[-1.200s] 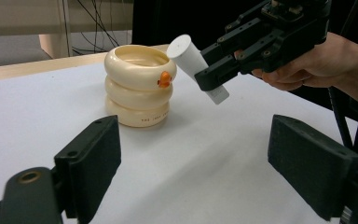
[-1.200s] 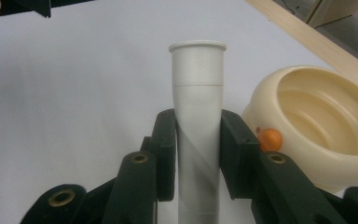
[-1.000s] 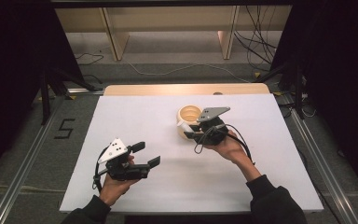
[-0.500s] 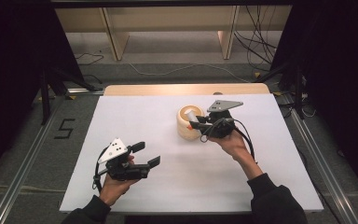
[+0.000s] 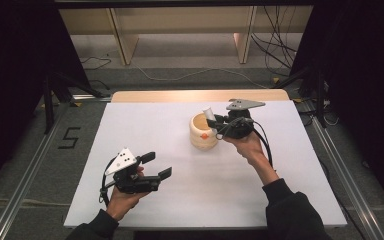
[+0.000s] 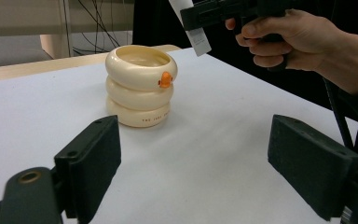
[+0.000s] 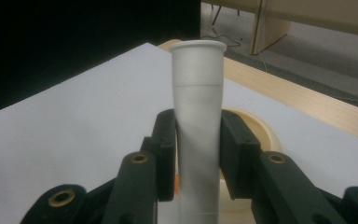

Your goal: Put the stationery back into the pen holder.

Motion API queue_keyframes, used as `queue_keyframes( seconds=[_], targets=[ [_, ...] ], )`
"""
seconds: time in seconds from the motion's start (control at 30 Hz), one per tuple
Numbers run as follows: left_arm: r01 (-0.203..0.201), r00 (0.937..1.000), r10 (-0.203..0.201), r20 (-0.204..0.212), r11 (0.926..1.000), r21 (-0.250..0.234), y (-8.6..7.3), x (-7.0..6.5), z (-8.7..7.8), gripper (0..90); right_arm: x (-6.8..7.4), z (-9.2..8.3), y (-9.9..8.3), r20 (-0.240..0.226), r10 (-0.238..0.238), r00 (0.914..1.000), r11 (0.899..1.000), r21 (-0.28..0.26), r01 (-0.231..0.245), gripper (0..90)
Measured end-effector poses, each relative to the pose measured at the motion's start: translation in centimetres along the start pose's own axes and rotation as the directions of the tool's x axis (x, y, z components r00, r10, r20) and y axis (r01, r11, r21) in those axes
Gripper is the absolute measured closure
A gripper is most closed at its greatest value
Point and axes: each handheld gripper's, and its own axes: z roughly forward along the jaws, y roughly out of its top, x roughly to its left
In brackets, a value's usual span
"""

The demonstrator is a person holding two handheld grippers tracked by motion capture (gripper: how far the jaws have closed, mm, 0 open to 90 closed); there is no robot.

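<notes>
Clamping the white tube (image 7: 198,126) in your right hand-held gripper (image 5: 219,124), just above the cream ringed holder (image 5: 203,131) ahead of it, you risk tipping that holder if the tube clips its rim.

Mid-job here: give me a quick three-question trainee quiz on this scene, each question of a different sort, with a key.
1. True or false: the right gripper is clamped on the white tube.
2. Multiple choice: the left gripper is A) shut on the cream holder, B) open with nothing between its jaws, C) holding the tube.
3. Short answer: what colour is the small knob on the cream ringed holder?

Key
1. True; the pads press both sides of the tube.
2. B; the jaws stand wide apart over the white table.
3. Orange; it sits on the top ring, seen in the left gripper view.
</notes>
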Motion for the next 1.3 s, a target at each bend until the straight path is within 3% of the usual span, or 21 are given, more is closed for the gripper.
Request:
queue_keyframes(
  seconds=[0.63,1.13,1.3],
  targets=[
    [0.001,1.0,-0.001,-0.001,1.0,-0.002,0.0,0.0,0.0,16.8,-0.6,2.6,1.5,0.044,0.034,0.9985,0.999,-0.001,-0.034,69.8],
    [-0.004,1.0,0.004,-0.001,1.0,0.001,0.0,0.0,-0.1,16.7,-1.5,5.2,1.1,0.08,0.087,0.993,0.996,0.022,-0.089,69.7],
    [-0.006,1.0,0.006,-0.003,1.0,-0.001,0.0,0.0,-0.1,16.7,-1.5,5.7,0.8,0.088,0.083,0.9927,0.996,0.036,-0.086,69.7]
  ],
)
